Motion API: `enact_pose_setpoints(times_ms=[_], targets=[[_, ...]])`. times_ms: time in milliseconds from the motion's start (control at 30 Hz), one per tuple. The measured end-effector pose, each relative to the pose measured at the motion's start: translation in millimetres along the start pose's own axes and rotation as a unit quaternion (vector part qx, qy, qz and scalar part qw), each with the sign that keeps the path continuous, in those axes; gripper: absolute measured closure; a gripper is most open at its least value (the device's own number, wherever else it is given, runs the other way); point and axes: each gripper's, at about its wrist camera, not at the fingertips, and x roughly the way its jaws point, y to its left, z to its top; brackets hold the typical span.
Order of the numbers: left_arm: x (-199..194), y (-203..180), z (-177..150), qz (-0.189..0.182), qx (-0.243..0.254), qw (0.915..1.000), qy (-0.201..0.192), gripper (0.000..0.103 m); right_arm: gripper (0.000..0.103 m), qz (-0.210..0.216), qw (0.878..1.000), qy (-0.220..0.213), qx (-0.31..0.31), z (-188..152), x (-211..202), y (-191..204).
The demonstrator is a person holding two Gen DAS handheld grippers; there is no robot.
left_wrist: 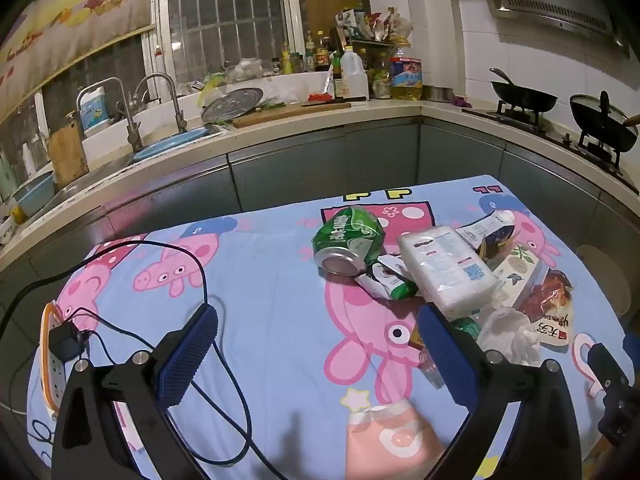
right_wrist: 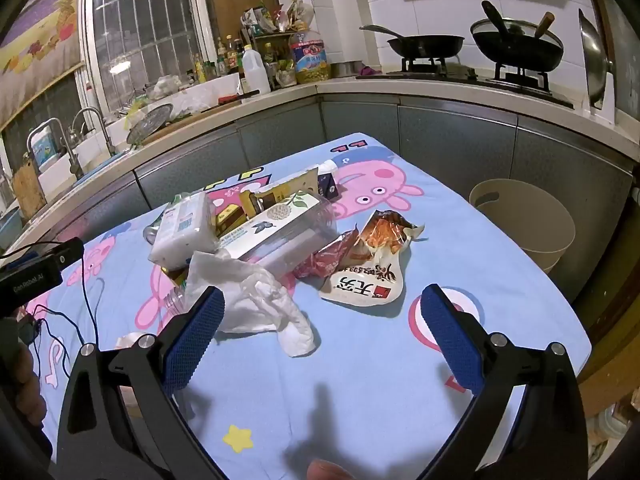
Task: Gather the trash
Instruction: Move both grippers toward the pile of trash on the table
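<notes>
Nothing binned yet: trash pile (right_wrist: pixel 256 232) sits on the bench (right_wrist: pixel 360 380), bin (right_wrist: pixel 524 216) beside it, both grippers' fingers (left_wrist: pixel 188 356) (right_wrist: pixel 448 336) wide and empty.

1 can (left_wrist: pixel 349 245), 2 woks (right_wrist: pixel 426 45), 1 bin (right_wrist: pixel 524 220)
</notes>
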Motion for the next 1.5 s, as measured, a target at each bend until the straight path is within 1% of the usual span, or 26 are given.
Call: enact_pose_setpoints(times_ms=[367,433,500,567,633,733,867,933,1000,1100,1167,1233,1300,1333,1500], targets=[[0.7,0.0,-0.2,-0.001,0.0,1.0,0.004,0.004,0.006,0.0,1.0,0.005,0.001,0.0,0.7,0.0],[2.1,0.7,-1.0,-0.005,-0.002,0.9999,0.012,0.004,0.006,-0.001,1.0,0.007,0.003,0.1,-0.2,-0.5],[3.5,3.7,-2.2,-0.019,-0.009,0.9995,0.023,0.004,0.006,0.005,1.0,0.013,0.004,-1.1,1.8,-1.3],[6.7,9.1,-7.5,-0.038,-0.028,0.9984,0.033,0.004,0.006,0.013,1.0,0.028,0.005,-2.7,5.4,-0.9],[7.3,12.1,-13.6,-0.034,-0.037,0.9982,0.034,0.004,0.006,0.016,0.999,0.034,0.006,-6.2,3.1,-1.5],[0.2,16.8,-31.5,-0.033,-0.034,0.9979,0.045,0.004,0.006,0.012,0.999,0.044,0.002,-7.9,0.7,-4.4],[-7.8,20.8,-56.5,-0.037,-0.03,0.997,0.061,0.004,0.006,0.011,0.998,0.057,0.026,-13.9,-1.3,-14.9],[-13.2,24.1,-61.2,-0.023,-0.028,0.9978,0.056,0.004,0.006,0.012,0.997,0.062,0.036,-16.8,-3.7,-19.7],[-22.3,35.4,-63.0,-0.015,-0.055,0.9976,0.04,0.004,0.006,0.014,0.997,0.066,0.044,-19.0,-4.2,-23.5],[-30.0,51.6,-63.8,-0.031,-0.096,0.9947,0.021,0.004,0.006,0.035,0.996,0.066,0.053,-22.0,-7.1,-26.5],[-29.4,56.5,-64.8,-0.041,-0.109,0.9928,0.026,0.004,0.006,0.039,0.996,0.069,0.044,-23.1,-7.8,-24.2],[-26.7,54.9,-65.1,-0.045,-0.104,0.9929,0.035,0.004,0.006,0.041,0.996,0.075,0.035,-23.7,-5.8,-20.7],[-26.7,51.0,-65.3,-0.061,-0.098,0.9927,0.035,0.004,0.006,0.046,0.995,0.078,0.029,-23.9,-4.4,-17.7],[-27.4,48.6,-64.7,-0.062,-0.093,0.9932,0.034,0.004,0.006,0.046,0.996,0.076,0.024,-23.2,-4.4,-16.0],[-33.4,39.4,-58.6,-0.064,-0.06,0.996,0.015,0.004,0.006,0.042,0.998,0.047,0.015,-16.0,-13.4,-14.8]])
